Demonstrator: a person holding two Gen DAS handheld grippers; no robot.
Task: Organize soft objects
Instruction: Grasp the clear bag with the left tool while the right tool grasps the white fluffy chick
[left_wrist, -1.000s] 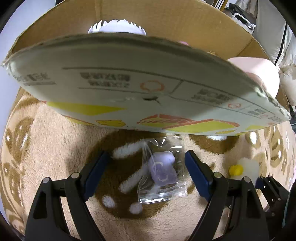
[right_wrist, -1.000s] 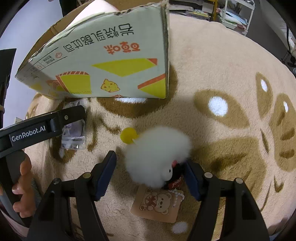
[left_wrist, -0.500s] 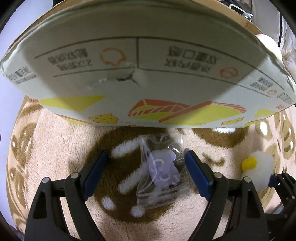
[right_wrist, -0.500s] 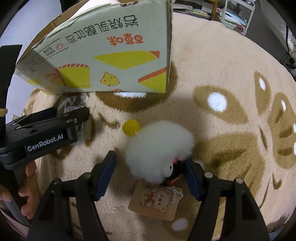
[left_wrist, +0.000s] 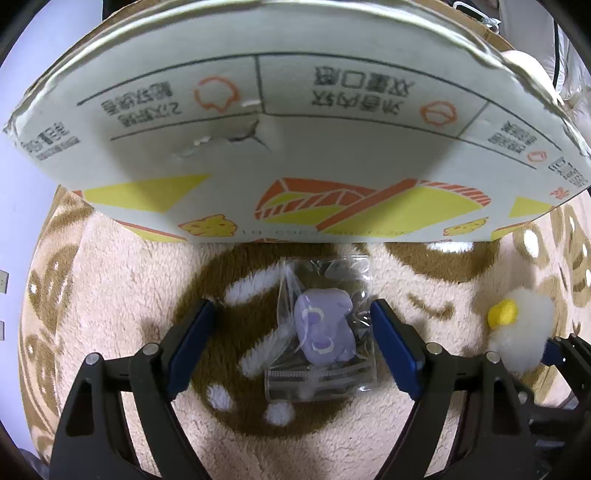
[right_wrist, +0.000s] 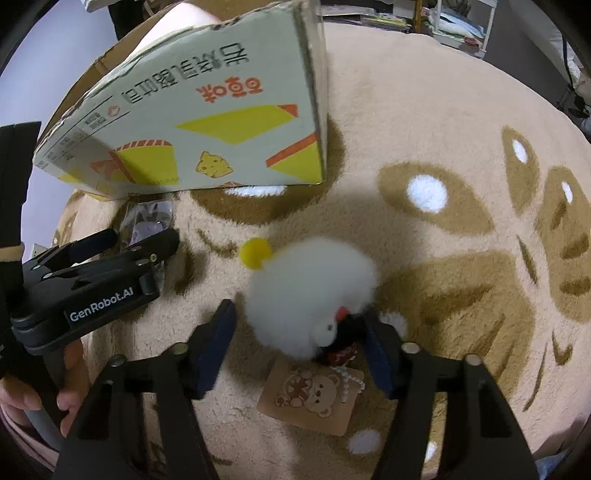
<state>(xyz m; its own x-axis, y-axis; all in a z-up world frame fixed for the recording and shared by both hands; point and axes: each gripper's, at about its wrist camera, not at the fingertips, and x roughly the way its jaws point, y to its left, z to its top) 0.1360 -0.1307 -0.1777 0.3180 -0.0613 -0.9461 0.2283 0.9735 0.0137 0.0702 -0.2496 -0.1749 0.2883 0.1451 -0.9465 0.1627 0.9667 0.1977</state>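
A small purple soft toy in a clear plastic bag (left_wrist: 325, 332) lies on the fluffy rug in front of a cardboard box (left_wrist: 288, 122). My left gripper (left_wrist: 291, 347) is open, low over the rug, with the bag between its fingers. A fluffy white plush with a yellow pompom (right_wrist: 310, 291) and a bear-print paper tag (right_wrist: 314, 395) lies further right. My right gripper (right_wrist: 299, 350) is open with the plush between its fingers. The plush also shows in the left wrist view (left_wrist: 524, 336). The left gripper also shows in the right wrist view (right_wrist: 122, 251).
The box (right_wrist: 207, 122) stands open-topped on the beige and brown patterned rug (right_wrist: 443, 166); a pink soft thing (left_wrist: 524, 66) peeks over its rim. Shelves and clutter (right_wrist: 454, 26) lie beyond the rug's far edge.
The left gripper has dropped lower and moved forward around the bagged toy. The right gripper has edged forward around the white plush. Both stay open.
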